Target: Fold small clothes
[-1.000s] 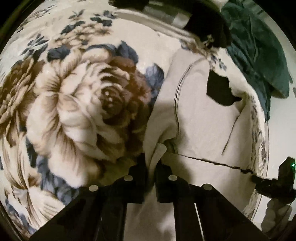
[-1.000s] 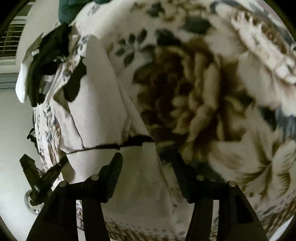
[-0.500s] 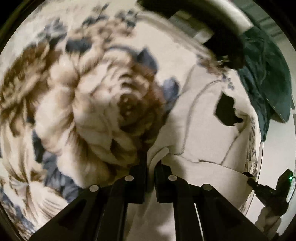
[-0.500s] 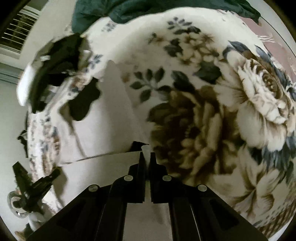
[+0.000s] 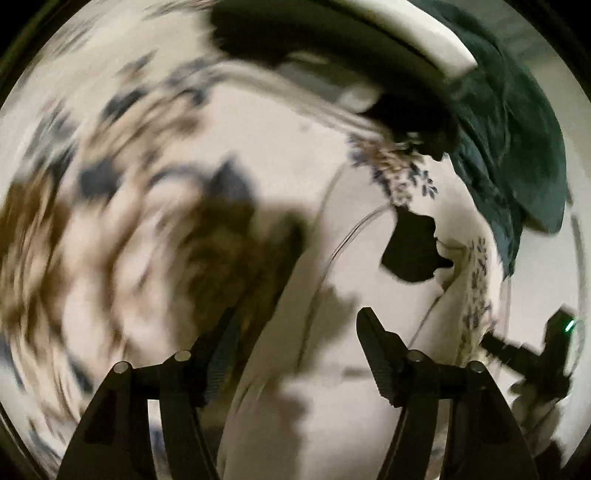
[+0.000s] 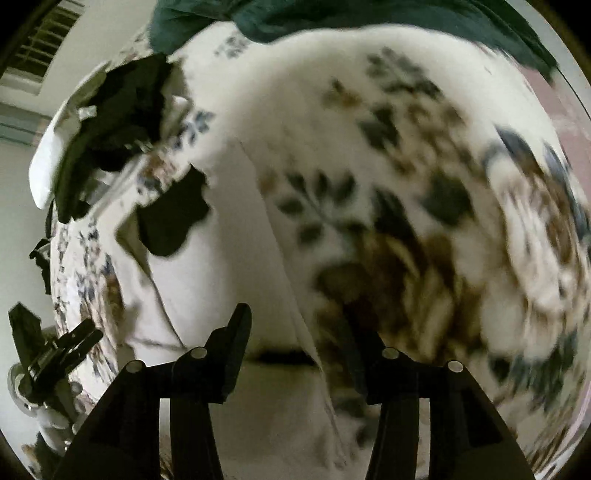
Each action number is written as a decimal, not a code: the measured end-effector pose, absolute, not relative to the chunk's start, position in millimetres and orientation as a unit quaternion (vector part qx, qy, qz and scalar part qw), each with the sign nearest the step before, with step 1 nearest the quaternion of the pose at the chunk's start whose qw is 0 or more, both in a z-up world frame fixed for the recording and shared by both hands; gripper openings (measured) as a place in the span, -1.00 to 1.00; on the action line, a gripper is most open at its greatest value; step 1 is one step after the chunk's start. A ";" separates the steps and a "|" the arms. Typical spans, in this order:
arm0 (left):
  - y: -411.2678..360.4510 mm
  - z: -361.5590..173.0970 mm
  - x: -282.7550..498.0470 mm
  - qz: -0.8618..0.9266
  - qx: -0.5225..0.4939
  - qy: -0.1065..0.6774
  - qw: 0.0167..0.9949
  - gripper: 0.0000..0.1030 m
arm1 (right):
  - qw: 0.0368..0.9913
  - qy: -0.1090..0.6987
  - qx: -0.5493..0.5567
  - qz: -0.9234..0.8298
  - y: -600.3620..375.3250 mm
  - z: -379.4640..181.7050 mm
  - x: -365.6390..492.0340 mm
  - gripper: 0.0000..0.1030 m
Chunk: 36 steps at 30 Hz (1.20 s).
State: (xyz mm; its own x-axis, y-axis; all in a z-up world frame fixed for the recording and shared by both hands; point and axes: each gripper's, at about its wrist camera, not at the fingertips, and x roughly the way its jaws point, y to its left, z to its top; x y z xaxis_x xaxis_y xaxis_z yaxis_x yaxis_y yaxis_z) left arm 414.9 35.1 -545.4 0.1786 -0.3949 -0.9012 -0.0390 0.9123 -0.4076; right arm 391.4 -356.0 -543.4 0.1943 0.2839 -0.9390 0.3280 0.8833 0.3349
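A white garment (image 5: 354, 295) with a black patch (image 5: 412, 251) lies on the floral blanket (image 5: 110, 240). My left gripper (image 5: 295, 325) is open and empty just above the garment's left edge. In the right wrist view the same garment (image 6: 221, 277) with its black patch (image 6: 173, 218) lies at the left. My right gripper (image 6: 306, 328) is open and empty over the garment's right edge. Both views are blurred by motion.
A dark teal cloth (image 5: 517, 155) lies at the far edge of the blanket and also shows in the right wrist view (image 6: 332, 18). A black garment (image 6: 118, 122) lies beyond the white one. The other gripper shows at the side of each view (image 5: 535, 354).
Both grippers were shut on the white garment's edges half a second ago. Both have opened and let go of it, and both are moving.
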 end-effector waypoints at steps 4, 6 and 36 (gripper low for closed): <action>-15.8 -560.0 471.1 -0.164 -0.109 0.639 0.743 0.22 | 0.746 0.626 0.226 -0.006 -346.2 -550.5 449.7 0.00; -41.0 -576.9 498.4 -0.173 -0.066 0.651 0.736 0.22 | 0.743 0.629 0.228 0.000 -343.0 -560.9 477.1 0.01; 53.9 -539.3 267.2 -0.141 -0.302 0.648 0.685 -0.67 | 0.731 0.637 0.233 0.072 -302.1 -513.6 265.9 -0.90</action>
